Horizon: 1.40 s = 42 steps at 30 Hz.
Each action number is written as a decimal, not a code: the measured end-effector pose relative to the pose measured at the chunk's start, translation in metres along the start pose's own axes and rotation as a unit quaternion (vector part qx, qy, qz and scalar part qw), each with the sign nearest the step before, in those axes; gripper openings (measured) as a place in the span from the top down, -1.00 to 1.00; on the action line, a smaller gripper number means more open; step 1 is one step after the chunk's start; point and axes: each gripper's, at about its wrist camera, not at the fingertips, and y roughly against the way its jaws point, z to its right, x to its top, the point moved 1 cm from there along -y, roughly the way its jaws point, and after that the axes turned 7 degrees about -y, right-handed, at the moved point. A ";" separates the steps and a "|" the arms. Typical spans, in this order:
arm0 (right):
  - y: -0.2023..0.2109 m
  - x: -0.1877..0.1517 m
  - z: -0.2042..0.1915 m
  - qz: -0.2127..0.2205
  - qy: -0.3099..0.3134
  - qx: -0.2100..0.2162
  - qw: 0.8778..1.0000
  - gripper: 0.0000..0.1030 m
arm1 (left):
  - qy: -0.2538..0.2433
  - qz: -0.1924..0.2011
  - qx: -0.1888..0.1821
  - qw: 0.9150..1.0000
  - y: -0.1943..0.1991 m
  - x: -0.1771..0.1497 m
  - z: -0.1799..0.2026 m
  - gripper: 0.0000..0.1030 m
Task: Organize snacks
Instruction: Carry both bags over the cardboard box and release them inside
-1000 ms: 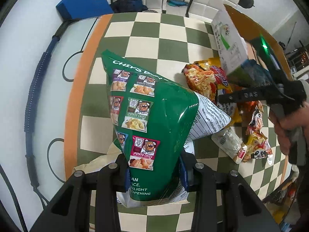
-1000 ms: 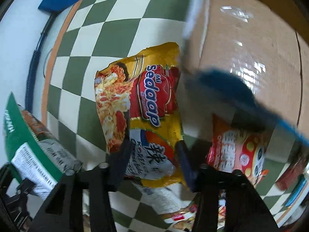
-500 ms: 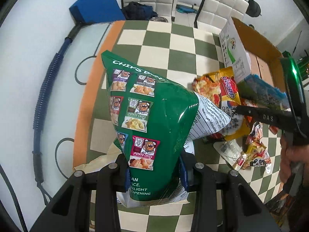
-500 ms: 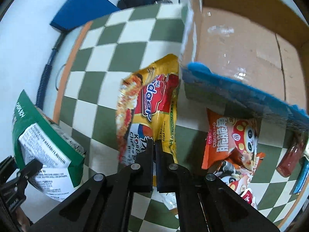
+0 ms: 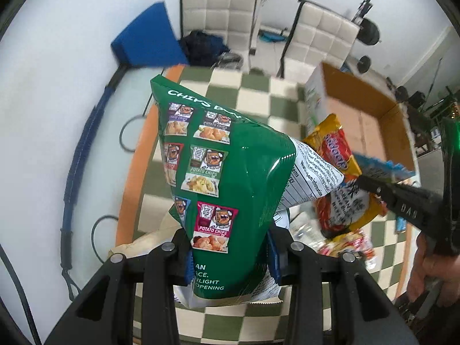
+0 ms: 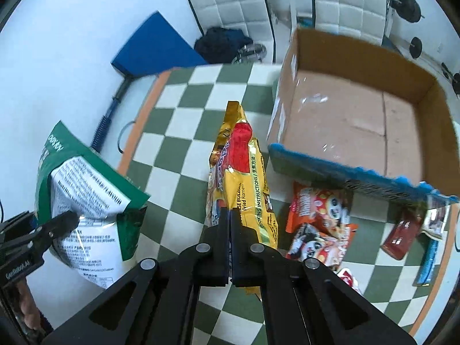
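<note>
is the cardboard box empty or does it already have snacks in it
Empty: the cardboard box shows only its bare brown floor; its near corner is hidden.

Both views are bright, lit evenly by cool white light with only soft, faint shadows. Fisheye distortion bends straight lines, and black corners frame each round picture. Glare streaks the green chip bag (image 5: 230, 172) and the yellow noodle pack (image 6: 244, 184). Pale sheen spots the box (image 6: 359, 115) floor. Motion blur smears the checkered tabletop (image 5: 253, 97), the box edge and the blue packet (image 6: 359, 178); the near tool (image 6: 230, 215) stays sharp.
</note>
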 end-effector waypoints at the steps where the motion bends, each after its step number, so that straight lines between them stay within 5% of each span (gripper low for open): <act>1: 0.011 0.002 0.001 0.009 -0.003 0.003 1.000 0.98 | -0.002 0.006 -0.003 1.000 0.006 0.004 0.005 0.32; 9: 0.099 0.034 0.037 0.074 -0.032 0.009 0.997 0.99 | -0.016 0.045 -0.053 0.997 0.037 0.075 0.061 0.32; 18: 0.148 0.091 0.127 0.127 -0.072 -0.041 0.988 0.99 | -0.002 0.013 -0.110 0.994 -0.014 0.176 0.135 0.32; 27: 0.113 0.153 0.212 0.129 -0.114 -0.091 0.981 0.99 | 0.028 -0.068 -0.142 0.987 -0.112 0.241 0.199 0.32; 36: 0.042 0.173 0.264 0.106 -0.156 -0.112 0.976 0.99 | 0.052 -0.142 -0.169 0.974 -0.206 0.264 0.241 0.32; 42: 0.008 0.175 0.284 0.095 -0.165 -0.127 0.974 0.99 | 0.032 -0.164 -0.159 0.973 -0.240 0.262 0.262 0.32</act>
